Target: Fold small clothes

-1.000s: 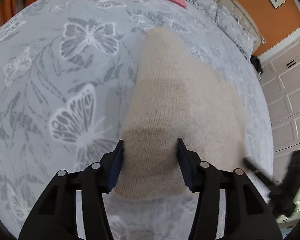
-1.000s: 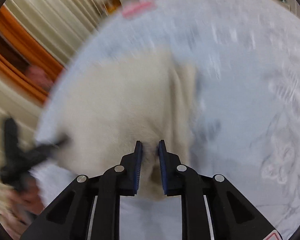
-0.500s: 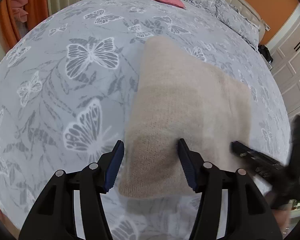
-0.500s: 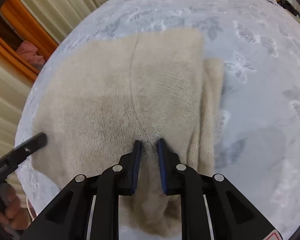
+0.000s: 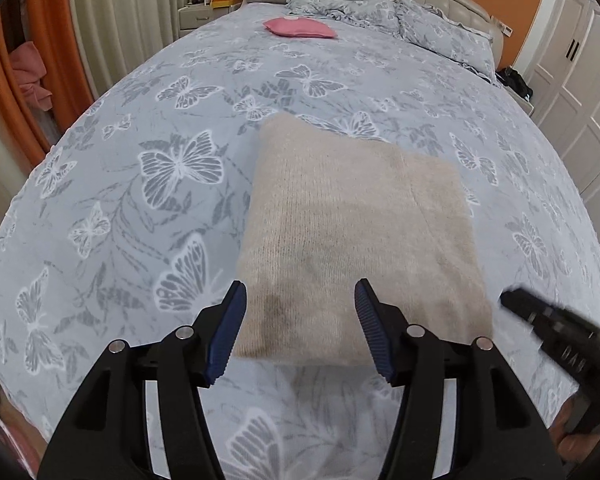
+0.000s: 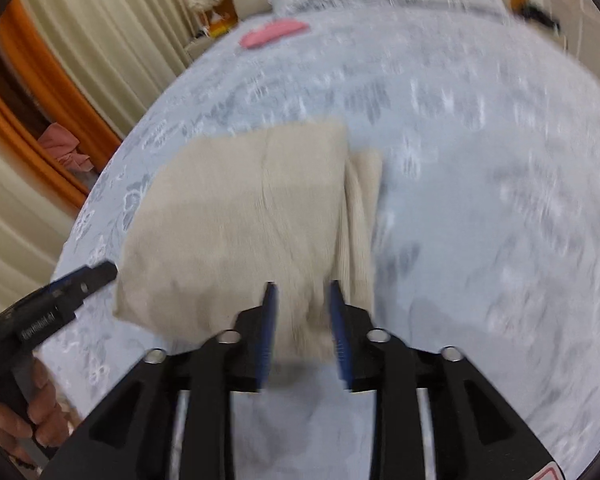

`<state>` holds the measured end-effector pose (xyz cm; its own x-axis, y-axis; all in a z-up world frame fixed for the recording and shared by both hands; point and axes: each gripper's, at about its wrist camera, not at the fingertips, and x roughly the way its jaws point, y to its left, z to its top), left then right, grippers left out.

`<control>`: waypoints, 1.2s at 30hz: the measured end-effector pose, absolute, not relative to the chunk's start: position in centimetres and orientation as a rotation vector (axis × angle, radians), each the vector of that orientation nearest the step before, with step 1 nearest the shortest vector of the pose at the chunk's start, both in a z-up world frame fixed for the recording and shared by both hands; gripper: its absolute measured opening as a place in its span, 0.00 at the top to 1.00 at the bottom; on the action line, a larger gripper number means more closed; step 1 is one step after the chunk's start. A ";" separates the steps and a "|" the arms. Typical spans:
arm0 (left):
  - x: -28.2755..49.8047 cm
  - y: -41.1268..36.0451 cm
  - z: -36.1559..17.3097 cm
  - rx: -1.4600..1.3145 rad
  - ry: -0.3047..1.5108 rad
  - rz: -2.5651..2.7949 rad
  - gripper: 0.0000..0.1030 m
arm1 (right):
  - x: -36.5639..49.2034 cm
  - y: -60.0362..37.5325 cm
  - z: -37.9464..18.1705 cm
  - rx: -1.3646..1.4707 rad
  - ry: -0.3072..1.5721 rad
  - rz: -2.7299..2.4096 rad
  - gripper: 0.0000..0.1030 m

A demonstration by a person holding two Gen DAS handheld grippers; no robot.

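A beige knitted garment (image 5: 356, 232) lies folded into a rough square on the butterfly-print bedspread (image 5: 140, 184). My left gripper (image 5: 300, 324) is open and empty, hovering above the garment's near edge. In the right wrist view the garment (image 6: 240, 216) shows a ribbed strip sticking out on its right side. My right gripper (image 6: 302, 328) is open above the garment's near right corner and holds nothing. The right gripper also shows blurred at the right of the left wrist view (image 5: 560, 336), and the left gripper at the left of the right wrist view (image 6: 60, 296).
A pink pouch (image 5: 300, 27) lies far up the bed near the pillows (image 5: 380, 8). Curtains (image 5: 112, 20) and an orange frame stand to the left, white wardrobe doors (image 5: 580, 92) to the right. The bed's near edge is below the grippers.
My right gripper has let go of the garment and opened. Both grippers have pulled back and up from the garment, which now lies flat and folded.
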<state>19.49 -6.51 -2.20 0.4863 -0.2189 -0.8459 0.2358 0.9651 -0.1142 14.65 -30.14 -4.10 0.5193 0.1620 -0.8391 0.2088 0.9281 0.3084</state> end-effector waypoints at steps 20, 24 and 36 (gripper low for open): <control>21.6 0.1 -5.7 -0.444 1.204 -0.367 0.82 | 15.2 -29.8 -2.2 0.551 0.929 0.132 0.81; 21.4 -1.3 -8.9 -0.390 1.276 -0.326 0.77 | 15.2 -30.3 -11.2 0.565 1.185 0.040 0.75; 23.4 -1.7 -8.3 -0.501 1.188 -0.318 0.11 | 17.0 -33.3 -11.6 0.759 1.130 -0.017 0.16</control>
<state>23.37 -1.71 -8.25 0.3487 -0.4883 -0.7999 -0.0239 0.8486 -0.5285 16.99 -33.35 -11.58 0.4542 0.3543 -0.8174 0.3788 0.7536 0.5371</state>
